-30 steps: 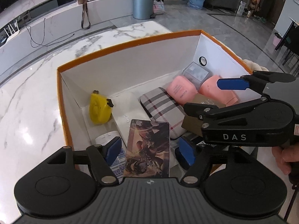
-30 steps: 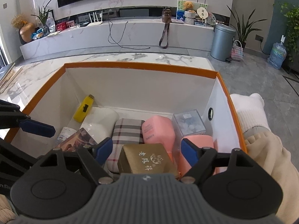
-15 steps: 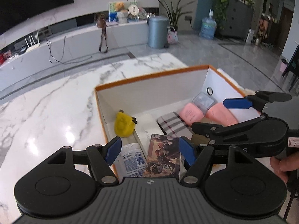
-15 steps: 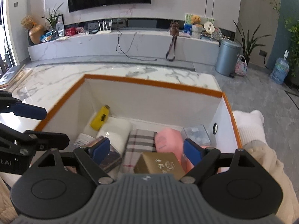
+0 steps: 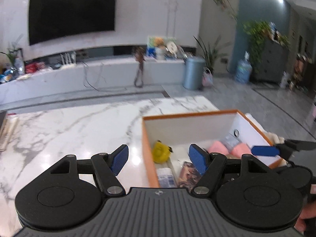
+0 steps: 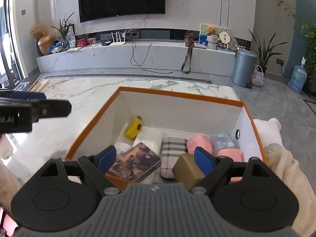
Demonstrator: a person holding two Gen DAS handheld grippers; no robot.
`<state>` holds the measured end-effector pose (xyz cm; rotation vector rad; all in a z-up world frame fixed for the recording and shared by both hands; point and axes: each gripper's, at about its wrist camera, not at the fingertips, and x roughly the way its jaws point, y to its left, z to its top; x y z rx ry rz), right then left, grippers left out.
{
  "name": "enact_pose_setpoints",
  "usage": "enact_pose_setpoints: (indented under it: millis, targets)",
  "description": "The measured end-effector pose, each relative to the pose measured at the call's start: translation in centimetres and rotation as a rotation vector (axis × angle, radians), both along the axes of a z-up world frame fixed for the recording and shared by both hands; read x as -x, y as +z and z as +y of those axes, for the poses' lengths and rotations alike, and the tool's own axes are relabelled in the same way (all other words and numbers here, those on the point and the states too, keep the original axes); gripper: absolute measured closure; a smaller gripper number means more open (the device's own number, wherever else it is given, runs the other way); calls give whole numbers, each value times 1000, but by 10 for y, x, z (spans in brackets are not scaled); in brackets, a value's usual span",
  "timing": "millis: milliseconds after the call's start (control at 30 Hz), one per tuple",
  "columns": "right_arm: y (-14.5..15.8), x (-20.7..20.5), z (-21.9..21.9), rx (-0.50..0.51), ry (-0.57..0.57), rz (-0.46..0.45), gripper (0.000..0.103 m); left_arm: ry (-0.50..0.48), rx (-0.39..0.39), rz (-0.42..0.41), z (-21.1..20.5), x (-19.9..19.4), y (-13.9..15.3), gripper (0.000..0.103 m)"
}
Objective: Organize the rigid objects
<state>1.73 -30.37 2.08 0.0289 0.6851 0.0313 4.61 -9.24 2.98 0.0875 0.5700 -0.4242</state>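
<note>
An orange-rimmed white box (image 6: pixel 177 94) stands on the marble table. Inside lie a yellow tape measure (image 6: pixel 134 128), a picture-printed box (image 6: pixel 134 162), a plaid case (image 6: pixel 173 150), a gold box (image 6: pixel 185 169), two pink boxes (image 6: pixel 198 145) and a clear box (image 6: pixel 222 140). My right gripper (image 6: pixel 155 159) hangs open above the box's near edge, its pads touching nothing. My left gripper (image 5: pixel 159 159) is open and empty over the box's left wall (image 5: pixel 147 148). The right gripper's blue pad (image 5: pixel 264 151) shows at the left wrist view's right edge.
The marble table (image 6: pixel 79 94) stretches left and behind the box. A cream sleeve (image 6: pixel 280 158) lies against the box's right side. A book stack (image 5: pixel 6 130) sits at the table's far left. Across the floor are a TV bench (image 6: pixel 138 55) and a grey bin (image 6: pixel 244 67).
Both grippers have risen and drawn back from the box, which now looks smaller. The left wrist view has swung up and leftward. The objects stay in the box.
</note>
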Motion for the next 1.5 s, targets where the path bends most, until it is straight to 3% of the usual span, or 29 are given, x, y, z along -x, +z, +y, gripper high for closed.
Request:
enact_pose_setpoints:
  millis: [267, 467, 567, 833, 1133, 1500]
  targets:
    - [10, 31, 17, 28, -15, -55, 10, 103, 25, -80, 22, 25, -10, 20]
    - [1, 38, 21, 29, -52, -42, 9, 142, 31, -38, 33, 32, -24, 19]
    - [-3, 39, 19, 10, -76, -43, 8, 169, 18, -60, 37, 38, -25, 14]
    - [-9, 38, 23, 2, -98, -33, 8, 218, 10, -11, 44, 35, -30, 5]
    - [-22, 34, 29, 41, -107, -13, 7, 216, -34, 80, 35, 31, -54, 4]
    - [-24, 33, 29, 58, -132, -47, 7, 234, -29, 52, 33, 30, -54, 4]
